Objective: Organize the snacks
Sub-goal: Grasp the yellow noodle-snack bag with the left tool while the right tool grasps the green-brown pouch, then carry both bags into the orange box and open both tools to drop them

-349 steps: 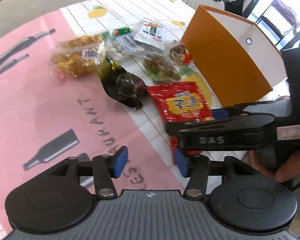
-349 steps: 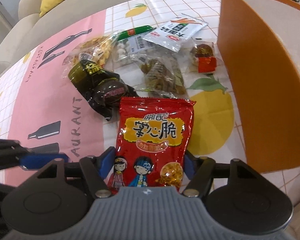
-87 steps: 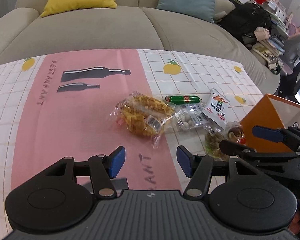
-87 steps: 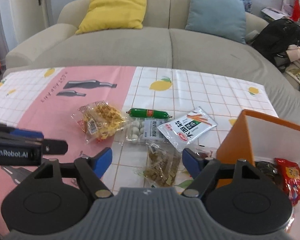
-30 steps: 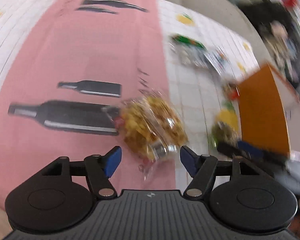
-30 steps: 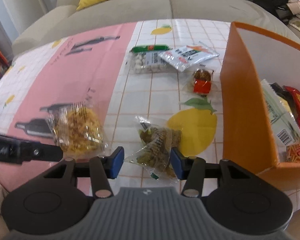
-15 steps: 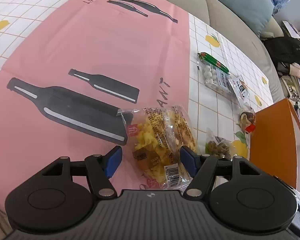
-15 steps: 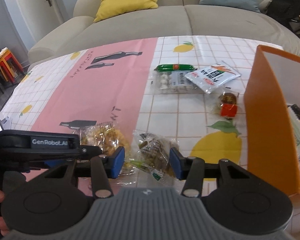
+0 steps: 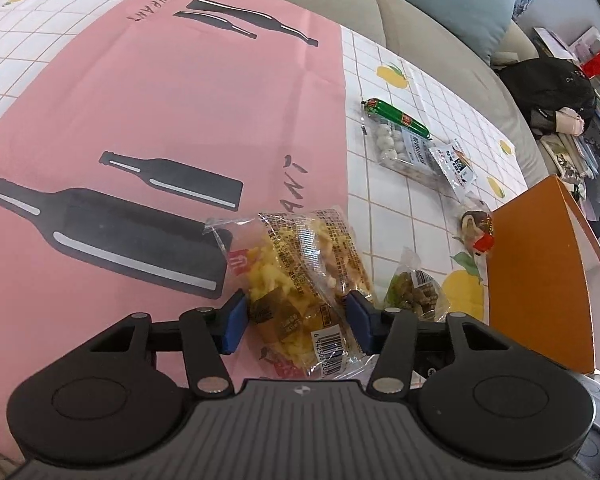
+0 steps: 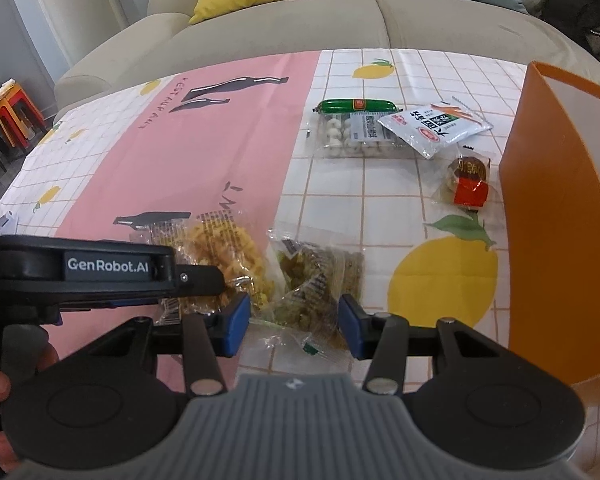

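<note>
- My left gripper has its blue fingers around the near end of the yellow snack bag, pads touching both sides of it: I am gripping the bag.
- The yellow snack bag is a clear crinkly packet of golden-yellow pieces, with a small red logo near one side and a white barcode at the end closest to me.
- It lies on the bench at the edge of the pink stripe of the cloth, just beside a printed black bottle.
- Its long axis runs away from me along my fingers, barcode end toward me, sealed far end pointing at the sofa side.
- My right gripper has its fingers either side of the green snack bag, a clear packet of olive-green bits; small gaps show, so this gripper is open.
- The green snack bag lies just right of the yellow one, with its crumpled seal toward me.
- Half a second ago my left fingers stood wide of the yellow bag; now they have closed onto it. The right fingers have kept about the same spread.
- The orange box stands at the right edge of the bench.
- Farther back lie a green sausage stick, a tray of white balls, a white sachet and a small red-and-brown sweet.
</note>
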Available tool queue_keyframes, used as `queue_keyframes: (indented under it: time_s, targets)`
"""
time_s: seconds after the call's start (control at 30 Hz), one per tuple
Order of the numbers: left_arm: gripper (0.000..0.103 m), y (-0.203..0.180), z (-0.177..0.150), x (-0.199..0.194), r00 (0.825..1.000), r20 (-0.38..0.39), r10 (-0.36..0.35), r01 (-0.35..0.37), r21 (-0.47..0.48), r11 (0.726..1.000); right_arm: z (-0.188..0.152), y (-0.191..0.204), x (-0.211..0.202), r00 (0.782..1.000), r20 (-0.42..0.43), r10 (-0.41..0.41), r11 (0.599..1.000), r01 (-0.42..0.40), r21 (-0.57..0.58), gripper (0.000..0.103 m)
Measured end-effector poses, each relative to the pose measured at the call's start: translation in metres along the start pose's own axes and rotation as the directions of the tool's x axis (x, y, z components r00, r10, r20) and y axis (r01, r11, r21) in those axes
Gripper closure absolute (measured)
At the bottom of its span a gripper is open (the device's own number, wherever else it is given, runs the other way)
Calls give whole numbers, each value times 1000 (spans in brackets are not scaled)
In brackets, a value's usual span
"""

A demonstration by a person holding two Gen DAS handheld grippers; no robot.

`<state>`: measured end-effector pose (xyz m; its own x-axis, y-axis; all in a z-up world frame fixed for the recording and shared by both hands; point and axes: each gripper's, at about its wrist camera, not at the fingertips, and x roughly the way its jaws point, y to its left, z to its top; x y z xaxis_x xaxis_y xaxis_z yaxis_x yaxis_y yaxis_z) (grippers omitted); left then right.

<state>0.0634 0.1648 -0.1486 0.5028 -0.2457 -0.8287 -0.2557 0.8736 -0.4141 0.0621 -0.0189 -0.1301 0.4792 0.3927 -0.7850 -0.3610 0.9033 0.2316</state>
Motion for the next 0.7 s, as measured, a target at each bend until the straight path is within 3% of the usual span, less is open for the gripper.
queue_keyframes:
  time_s: [0.33, 0.7]
  targets:
    - [69, -9, 1, -11, 1000, 21, -12, 12, 8, 1000, 1, -1, -1, 1000, -3, 8, 1000, -8, 14, 57]
    - [75, -22, 4, -31, 999, 46, -15, 13, 24, 1000, 7, -7, -23, 1000, 24, 18, 999, -19, 36, 60]
